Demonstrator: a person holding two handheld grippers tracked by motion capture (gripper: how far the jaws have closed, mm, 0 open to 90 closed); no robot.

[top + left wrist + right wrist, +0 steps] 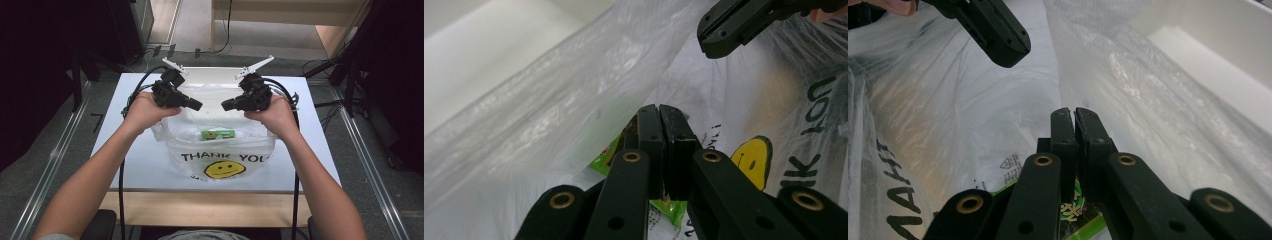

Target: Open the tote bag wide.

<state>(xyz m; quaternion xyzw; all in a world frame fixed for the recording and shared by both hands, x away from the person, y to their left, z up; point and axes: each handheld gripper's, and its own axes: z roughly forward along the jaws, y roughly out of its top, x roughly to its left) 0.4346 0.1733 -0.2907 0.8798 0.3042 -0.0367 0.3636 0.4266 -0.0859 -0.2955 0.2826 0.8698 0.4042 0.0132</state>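
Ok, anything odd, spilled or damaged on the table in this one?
Nothing stands out. The translucent white plastic bag printed with THANK YOU and a yellow smiley sits intact on the white table, a green packet inside. The left gripper and right gripper are shut above its mouth.

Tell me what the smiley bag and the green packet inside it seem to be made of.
The bag looks like thin, see-through plastic film: it crinkles, shines and lets the packet show through. The green packet seems to be glossy printed plastic wrap, though that is less certain.
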